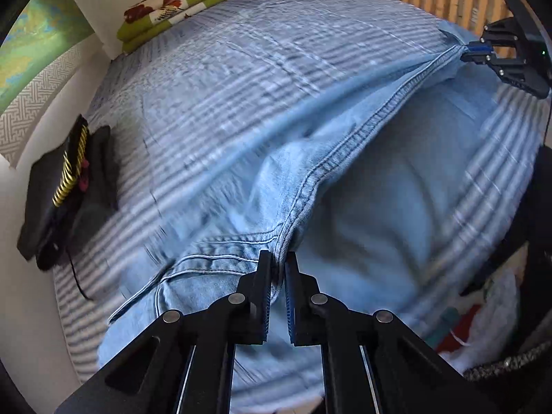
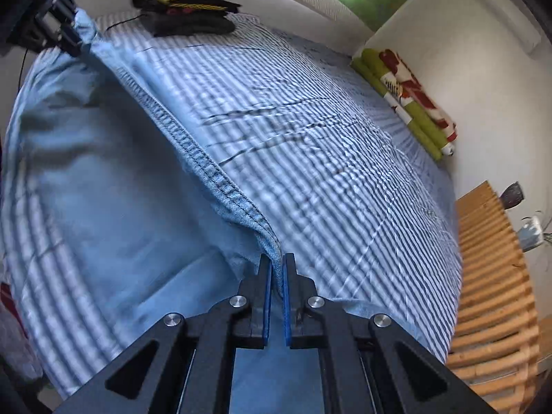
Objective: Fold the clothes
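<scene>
Both tongs are clamped tight on the same light blue denim garment point(image 1: 345, 179), pinching its stitched hem. The left gripper point(image 1: 278, 258) has one end and the right gripper point(image 1: 464, 56) sits off at 2 o'clock, so the hem's long axis runs taut between them, neither hand nearer. The rest sags onto the blue-and-white striped bedspread point(image 1: 214, 79).

Count:
- one denim piece
- one folded black garment pile point(image 1: 65, 189) at 9 o'clock
- one folded green floral blanket point(image 1: 179, 3) at 11

A home bedroom: striped bed cover point(image 2: 327, 158), folded blanket point(image 2: 407, 100), wooden slats point(image 2: 493, 293).
</scene>
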The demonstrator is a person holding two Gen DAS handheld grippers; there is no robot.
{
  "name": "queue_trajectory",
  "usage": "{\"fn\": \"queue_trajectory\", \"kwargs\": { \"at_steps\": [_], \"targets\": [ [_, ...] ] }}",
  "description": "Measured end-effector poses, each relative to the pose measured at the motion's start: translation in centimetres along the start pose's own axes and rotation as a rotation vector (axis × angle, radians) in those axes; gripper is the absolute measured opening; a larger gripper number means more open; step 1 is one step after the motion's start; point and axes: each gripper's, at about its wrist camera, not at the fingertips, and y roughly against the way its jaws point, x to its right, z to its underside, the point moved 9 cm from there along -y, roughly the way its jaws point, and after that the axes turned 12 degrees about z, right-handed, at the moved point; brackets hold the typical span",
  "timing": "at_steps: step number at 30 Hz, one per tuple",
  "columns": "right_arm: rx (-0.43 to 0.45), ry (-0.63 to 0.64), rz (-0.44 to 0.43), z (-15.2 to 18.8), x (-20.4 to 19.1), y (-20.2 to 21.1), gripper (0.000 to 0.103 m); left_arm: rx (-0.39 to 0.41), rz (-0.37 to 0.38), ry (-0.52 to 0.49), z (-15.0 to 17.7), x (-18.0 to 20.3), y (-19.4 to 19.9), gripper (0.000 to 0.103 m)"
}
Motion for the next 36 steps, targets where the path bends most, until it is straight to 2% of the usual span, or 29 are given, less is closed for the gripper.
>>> {"fn": "queue_trajectory", "kwargs": {
  "at_steps": [5, 8, 12, 14, 15, 17, 19, 20, 21, 23, 25, 28, 30, 34, 36],
  "targets": [
    [-0.074, 0.014, 0.003, 4.1, -4.6, 0.8, 0.005, -0.059, 0.037, -0.005, 6.1, 4.8, -1.3, 0.008],
    [-0.076, 0.046, 0.041, 5.1, -5.6, 1.0, 0.005, -0.086, 0.073, 0.006, 7.5, 6.0, -1.6, 0.019],
    [-0.09, 0.026, 0.049, 4.7, -4.9, 0.9, 0.005, -0.002, 0.15, 0.091, 7.0, 5.1, 1.0, 0.022],
    [-0.084, 0.021, 0.06, 4.3, -4.7, 0.9, 0.005, 0.047, 0.2, 0.164, 6.8, 3.6, 3.1, 0.025],
    [-0.086, 0.028, 0.068, 4.5, -5.3, 1.5, 0.005, 0.066, 0.201, 0.197, 6.7, 2.5, 3.9, 0.031],
    [-0.095, 0.037, 0.063, 4.5, -5.5, 1.1, 0.005, 0.11, 0.137, 0.247, 6.2, -1.4, 5.5, 0.042],
    [-0.1, 0.038, 0.059, 4.7, -5.9, 0.7, 0.005, 0.12, 0.056, 0.249, 4.9, -5.1, 5.9, 0.047],
    [-0.099, 0.041, 0.063, 4.8, -6.0, 0.5, 0.005, 0.114, 0.024, 0.235, 3.9, -7.0, 5.6, 0.055],
    [-0.097, 0.046, 0.069, 4.8, -6.1, 0.6, 0.005, 0.101, 0.013, 0.227, 2.5, -8.6, 5.1, 0.064],
    [-0.09, 0.068, 0.083, 4.9, -6.4, 0.8, 0.005, 0.107, 0.042, 0.219, -0.7, -11.0, 3.7, 0.071],
    [-0.091, 0.068, 0.085, 5.2, -6.7, 1.0, 0.005, 0.117, 0.053, 0.214, -3.3, -12.4, 2.6, 0.071],
    [-0.097, 0.062, 0.089, 5.8, -7.2, 1.2, 0.005, 0.097, 0.193, 0.261, -7.9, -13.4, -0.7, 0.074],
    [-0.093, 0.055, 0.093, 5.9, -7.4, 1.3, 0.005, 0.062, 0.234, 0.29, -9.1, -13.8, -3.0, 0.075],
    [-0.085, 0.04, 0.095, 6.0, -7.5, 1.6, 0.005, -0.111, 0.312, 0.293, -7.2, -12.4, -7.7, 0.072],
    [-0.076, 0.038, 0.098, 6.1, -7.3, 1.8, 0.005, -0.14, 0.365, 0.293, -5.7, -10.8, -7.9, 0.052]
  ]
}}
